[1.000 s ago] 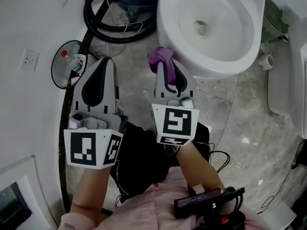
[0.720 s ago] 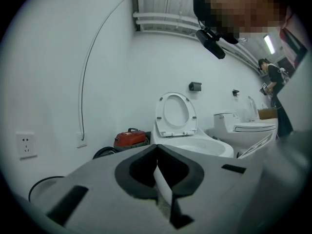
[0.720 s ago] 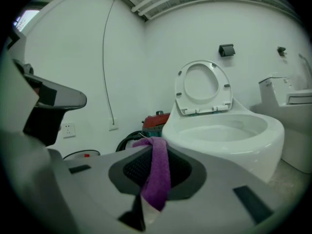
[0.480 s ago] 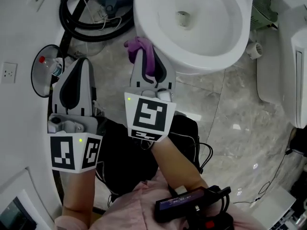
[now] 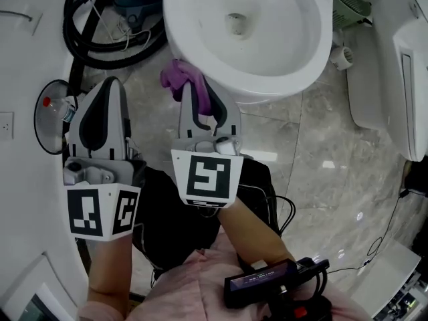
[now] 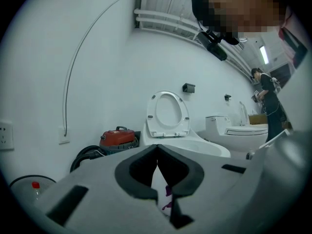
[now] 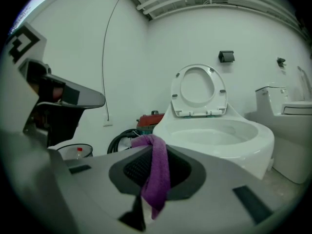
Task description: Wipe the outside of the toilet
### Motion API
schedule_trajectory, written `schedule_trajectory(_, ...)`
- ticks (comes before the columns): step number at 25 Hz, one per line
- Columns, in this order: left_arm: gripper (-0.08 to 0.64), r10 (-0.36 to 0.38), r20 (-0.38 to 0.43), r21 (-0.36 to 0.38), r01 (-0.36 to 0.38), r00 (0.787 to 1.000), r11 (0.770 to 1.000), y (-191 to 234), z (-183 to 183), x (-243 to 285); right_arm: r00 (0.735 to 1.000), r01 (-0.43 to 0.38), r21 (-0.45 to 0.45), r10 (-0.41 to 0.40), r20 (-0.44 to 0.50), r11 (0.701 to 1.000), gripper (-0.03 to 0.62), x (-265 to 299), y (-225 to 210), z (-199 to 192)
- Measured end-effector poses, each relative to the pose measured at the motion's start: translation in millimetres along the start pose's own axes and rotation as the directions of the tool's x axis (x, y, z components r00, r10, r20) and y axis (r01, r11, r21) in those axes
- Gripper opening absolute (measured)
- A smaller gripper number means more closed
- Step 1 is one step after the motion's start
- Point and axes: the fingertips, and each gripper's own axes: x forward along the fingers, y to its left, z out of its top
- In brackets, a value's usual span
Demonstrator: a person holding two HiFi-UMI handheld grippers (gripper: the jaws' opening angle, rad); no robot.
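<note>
The white toilet (image 5: pixel 294 65) fills the top of the head view, with its seat and lid (image 7: pixel 199 89) raised. My right gripper (image 5: pixel 195 89) is shut on a purple cloth (image 5: pixel 176 77), which bunches at the jaw tips by the bowl's front-left outer wall. Whether it touches I cannot tell. In the right gripper view the cloth (image 7: pixel 157 172) hangs down between the jaws, with the bowl (image 7: pixel 219 135) just ahead. My left gripper (image 5: pixel 111 85) is beside it on the left, shut and holding nothing. Its jaws meet in the left gripper view (image 6: pixel 157 149).
A black vacuum hose (image 5: pixel 100 35) coils left of the toilet, with a red vacuum (image 6: pixel 117 136) by the wall. A wire bin holding a bottle (image 5: pixel 53 116) stands at the curved wall. A second white toilet (image 5: pixel 394 65) is at the right. Cables lie on the marble floor (image 5: pixel 334 179).
The head view has swung, so the toilet and both grippers sit further left in the picture. The right gripper keeps the cloth by the bowl's front-left edge. The left stays shut.
</note>
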Motion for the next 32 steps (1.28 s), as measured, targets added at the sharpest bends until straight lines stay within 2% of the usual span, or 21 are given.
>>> schedule_trajectory(16, 0.008, -0.064, 0.004, 0.006, 0.064, 0.998, 0.998, -27, 2, 21, 1.0, -0.007, -0.017, 0.007, -0.012, 1.0, 0.06, -40, -41, -3)
schedule_trajectory(32, 0.008, -0.132, 0.004, 0.03, 0.132, 0.991, 0.991, -73, 5, 40, 0.996, 0.078, 0.006, -0.078, -0.03, 0.997, 0.06, -76, -108, -18)
